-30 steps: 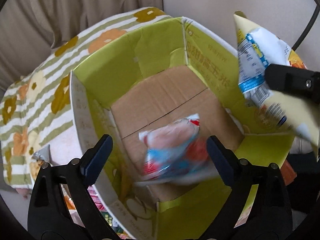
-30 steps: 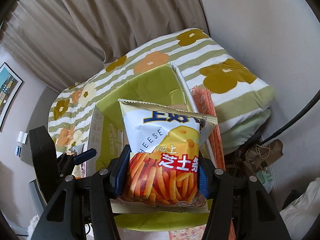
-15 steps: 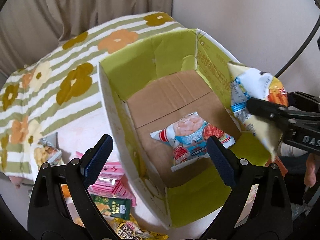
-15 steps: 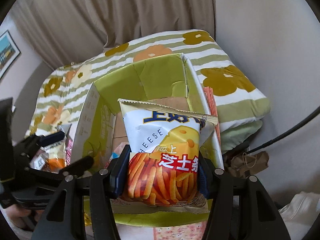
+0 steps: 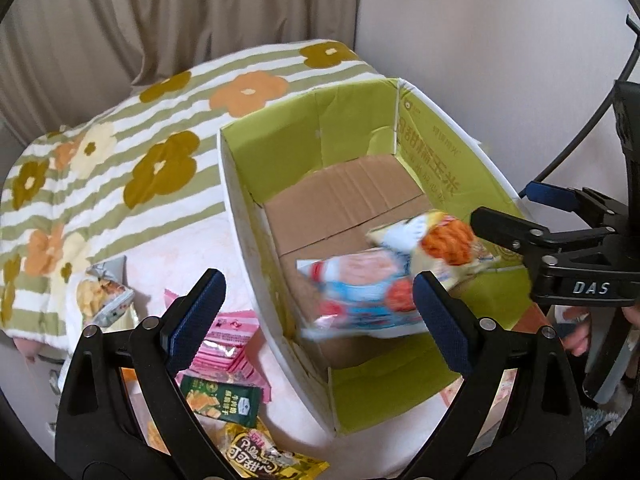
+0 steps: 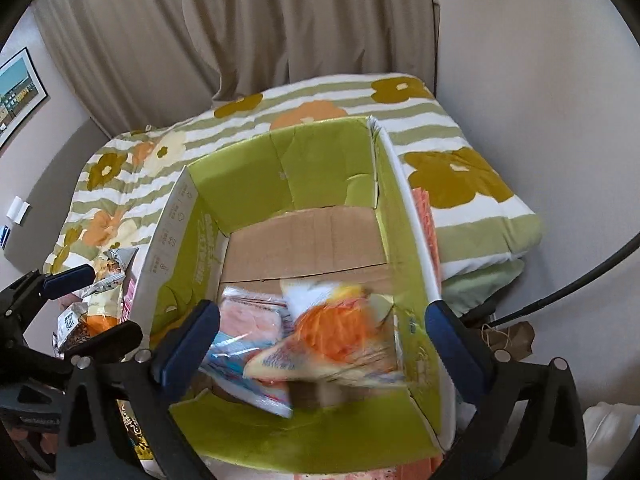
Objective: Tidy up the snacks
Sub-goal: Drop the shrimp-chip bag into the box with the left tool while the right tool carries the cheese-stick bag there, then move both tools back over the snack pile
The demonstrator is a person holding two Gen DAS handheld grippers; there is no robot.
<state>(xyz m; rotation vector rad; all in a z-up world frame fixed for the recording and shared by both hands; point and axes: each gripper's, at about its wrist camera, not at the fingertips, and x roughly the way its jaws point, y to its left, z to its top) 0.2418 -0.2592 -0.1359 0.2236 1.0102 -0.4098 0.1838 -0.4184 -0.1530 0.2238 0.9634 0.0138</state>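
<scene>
We look down into the open cardboard box (image 6: 280, 168) with its lime-green inner walls and bare brown bottom, standing on the bed beside a striped quilt (image 5: 120, 148) with orange and olive flowers.

Our right tongs (image 6: 320, 340) have just been opening: the blue pads stand wide apart over the box and nothing is pressed between them. The cheese-stick bag (image 6: 340, 332) is free of them, a motion-blurred smear of orange and yellow inside the box toward its right wall. From the left wrist view the same bag (image 5: 436, 240) shows blurred, just beside the black arm of the right tongs (image 5: 516, 220) at the box's right wall.

Beneath and to the left of it the pink-and-blue snack packet (image 6: 252, 336) lies on the brown bottom; the cheese-stick bag overlaps its right edge, though we cannot tell whether the two touch.

Our left tongs (image 5: 316, 312) hover released, jaws wide and empty, above the near left corner of the box. Outside the box on the pink sheet, a pink wafer pack (image 5: 228, 340), a green cracker pack (image 5: 220, 400), a yellow-and-brown bag (image 5: 260, 456) and a silver chip bag (image 5: 104, 296) lie near one another.

A person's hand (image 5: 580, 328) shows under the right tongs' handle.
</scene>
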